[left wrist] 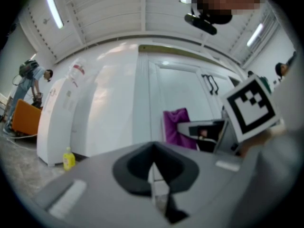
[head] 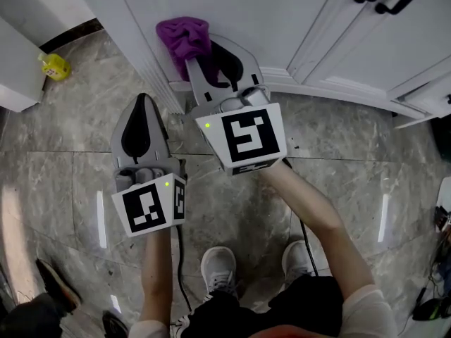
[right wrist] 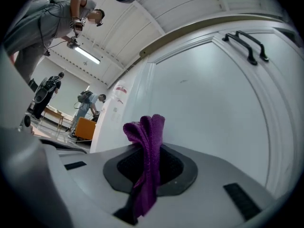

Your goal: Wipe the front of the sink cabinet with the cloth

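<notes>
— The white cabinet (head: 232, 20)?
— Up top. The right gripper (head: 211, 58) is clamped on the purple cloth (head: 183, 37) at the cabinet's lower front.
— Left gripper (head: 143, 104)?
— Jaws together, empty, above the floor (head: 338, 160). A yellow bottle (head: 54, 66) stands far left.

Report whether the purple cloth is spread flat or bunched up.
Bunched up: the purple cloth stands crumpled in folds, pinched by the right gripper, jaws shut.

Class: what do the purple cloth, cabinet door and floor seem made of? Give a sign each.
Cloth: soft, nubbly fabric, perhaps microfibre; it folds limply.
Door: smooth white paint, likely over wood; soft sheen.
Floor: glossy grey veined tile; joints, reflections.
</notes>
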The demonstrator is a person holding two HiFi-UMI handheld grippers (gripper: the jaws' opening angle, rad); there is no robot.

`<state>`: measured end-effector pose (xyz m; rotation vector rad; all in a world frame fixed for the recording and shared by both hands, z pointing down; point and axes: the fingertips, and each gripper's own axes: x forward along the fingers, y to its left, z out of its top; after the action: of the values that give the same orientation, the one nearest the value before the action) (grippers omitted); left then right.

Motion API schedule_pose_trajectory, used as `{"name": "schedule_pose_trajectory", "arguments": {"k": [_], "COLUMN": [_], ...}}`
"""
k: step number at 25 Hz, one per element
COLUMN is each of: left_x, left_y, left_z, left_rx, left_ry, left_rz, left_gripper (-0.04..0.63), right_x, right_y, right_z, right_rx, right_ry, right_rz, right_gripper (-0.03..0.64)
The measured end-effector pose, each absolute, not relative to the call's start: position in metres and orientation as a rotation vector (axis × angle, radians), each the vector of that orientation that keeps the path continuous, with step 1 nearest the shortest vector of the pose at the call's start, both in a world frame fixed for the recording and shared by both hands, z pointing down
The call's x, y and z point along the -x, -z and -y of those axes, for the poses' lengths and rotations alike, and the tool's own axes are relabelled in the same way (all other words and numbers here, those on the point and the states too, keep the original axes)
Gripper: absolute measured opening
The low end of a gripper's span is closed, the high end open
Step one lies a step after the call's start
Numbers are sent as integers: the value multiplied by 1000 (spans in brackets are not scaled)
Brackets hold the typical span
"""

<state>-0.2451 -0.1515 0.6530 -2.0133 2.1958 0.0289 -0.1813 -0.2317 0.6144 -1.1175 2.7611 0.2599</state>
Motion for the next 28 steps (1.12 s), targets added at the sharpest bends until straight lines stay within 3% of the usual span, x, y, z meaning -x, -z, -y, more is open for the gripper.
{"name": "schedule_pose_trajectory", "arguments": {"k": [14,18,28], "left_x": [242,243,242], "left_y": [-653,-654,-652], "left_z": [148,146,143], "left_rx": [2012,2009,2003], "left_ry": [-38,-19,-37], "left_rz": [-2213,-2218,-2229], "left_gripper": [5,5,5], "right_x": [58,20,-26], "right_y": [-611,-617,-617], "right_z": [254,259,261], "right_rx": [1402,1510,1630], "right_ry": [-289,-143,-167], "right_rz": [-2605,-2533,-2466], "right_gripper": [54,54,55]}}
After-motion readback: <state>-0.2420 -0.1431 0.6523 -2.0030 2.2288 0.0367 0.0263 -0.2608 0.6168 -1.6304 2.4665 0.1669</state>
